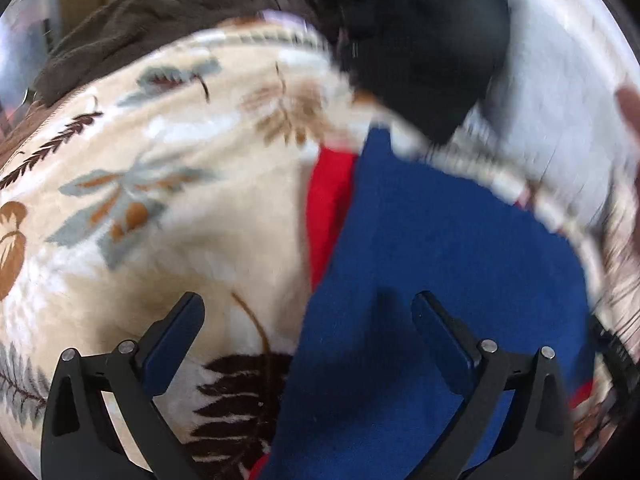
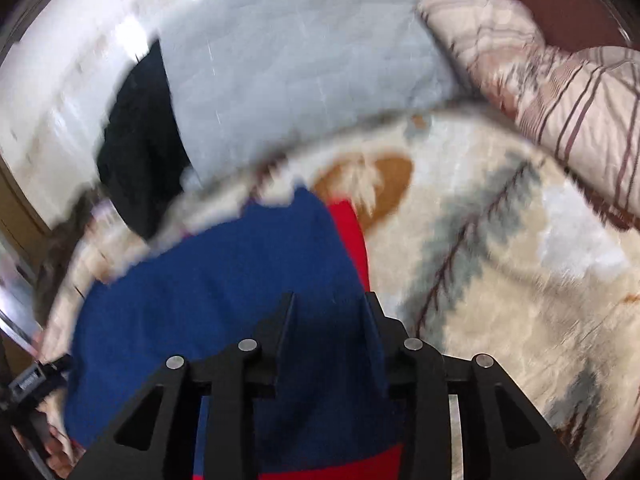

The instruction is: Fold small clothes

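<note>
A small blue garment (image 1: 432, 280) with red trim (image 1: 330, 208) lies on a cream leaf-patterned blanket (image 1: 180, 240). My left gripper (image 1: 308, 308) is open wide and empty, its right finger over the blue cloth, its left finger over the blanket. In the right wrist view the same blue garment (image 2: 208, 288) with its red edge (image 2: 352, 232) lies under my right gripper (image 2: 330, 300). The right jaws stand partly open over the cloth near its red edge; nothing shows pinched between them. Both views are motion-blurred.
A black garment (image 1: 416, 52) and a pale grey cloth (image 1: 552, 92) lie beyond the blue one; both show in the right wrist view, black (image 2: 140, 144) and grey (image 2: 304, 64). A brown blanket (image 1: 160, 16) lies far left. A striped pillow (image 2: 560, 92) lies far right.
</note>
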### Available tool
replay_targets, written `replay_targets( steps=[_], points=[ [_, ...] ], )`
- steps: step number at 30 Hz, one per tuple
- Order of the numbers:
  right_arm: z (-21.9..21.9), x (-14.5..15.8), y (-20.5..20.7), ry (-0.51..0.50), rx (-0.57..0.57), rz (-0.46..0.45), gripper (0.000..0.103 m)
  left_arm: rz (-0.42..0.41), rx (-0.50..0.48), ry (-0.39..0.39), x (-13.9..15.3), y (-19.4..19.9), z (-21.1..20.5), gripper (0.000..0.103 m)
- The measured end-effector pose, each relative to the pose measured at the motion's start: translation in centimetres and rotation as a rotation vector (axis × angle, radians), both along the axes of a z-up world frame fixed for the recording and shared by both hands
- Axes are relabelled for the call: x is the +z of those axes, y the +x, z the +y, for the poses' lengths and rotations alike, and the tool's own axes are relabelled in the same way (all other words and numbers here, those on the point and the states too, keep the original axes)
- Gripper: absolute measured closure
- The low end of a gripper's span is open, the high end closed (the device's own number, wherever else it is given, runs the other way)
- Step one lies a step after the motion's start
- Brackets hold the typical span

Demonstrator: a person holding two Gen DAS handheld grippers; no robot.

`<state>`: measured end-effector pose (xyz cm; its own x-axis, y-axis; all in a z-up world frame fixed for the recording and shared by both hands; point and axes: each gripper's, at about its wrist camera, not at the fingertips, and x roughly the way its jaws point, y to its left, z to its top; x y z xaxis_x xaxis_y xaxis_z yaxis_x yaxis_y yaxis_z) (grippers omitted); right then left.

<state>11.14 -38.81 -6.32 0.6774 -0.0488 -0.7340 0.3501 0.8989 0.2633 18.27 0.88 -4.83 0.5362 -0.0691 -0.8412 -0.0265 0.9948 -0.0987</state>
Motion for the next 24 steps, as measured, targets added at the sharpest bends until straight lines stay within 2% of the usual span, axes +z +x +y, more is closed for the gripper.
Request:
replay_targets(
  steps=[1, 6, 7, 9, 10, 13, 16, 21, 24],
  points=[
    [0.0, 0.1, -0.2, -0.003, -0.006, -0.015, 0.064, 0.03, -0.012, 0.025, -0.8, 0.3, -0.2, 0.0],
    [0.7, 2.7, -1.7, -0.039, 0.021, -0.121, 0.061, -0.019, 0.006, -0.037, 0.8, -0.1, 0.8, 0.0],
    [1.1, 2.5, -1.6, -0.049, 0.037, -0.104, 0.058, -0.024, 0.015, -0.023, 0.7, -0.2, 0.8, 0.0],
    [1.5, 1.3, -0.7, -0.062, 0.046, -0.035, 0.057, 0.007, 0.011, 0.01, -0.1, 0.1, 0.5, 0.0],
    [1.7, 0.5, -0.4, -0.11, 0.031, 0.01, 0.056, 0.032, 0.002, 0.012, -0.7, 0.3, 0.4, 0.0],
    [2.3, 1.1, -0.9, -0.138, 0.016, -0.005, 0.053, 0.027, 0.013, 0.002, -0.6, 0.2, 0.4, 0.0],
    [4.1, 2.6, -2.3, -0.154, 0.033, -0.075, 0.053, 0.03, 0.002, 0.008, -0.4, 0.1, 0.4, 0.0],
    [11.0, 3.5, -3.4, -0.244, 0.205, -0.104, 0.049, 0.048, 0.0, -0.009, -0.2, -0.2, 0.6, 0.0],
    [16.5, 2.8, -4.1, -0.253, 0.338, -0.1, 0.046, 0.034, -0.002, 0.01, 0.6, -0.3, 1.0, 0.0]
  ],
)
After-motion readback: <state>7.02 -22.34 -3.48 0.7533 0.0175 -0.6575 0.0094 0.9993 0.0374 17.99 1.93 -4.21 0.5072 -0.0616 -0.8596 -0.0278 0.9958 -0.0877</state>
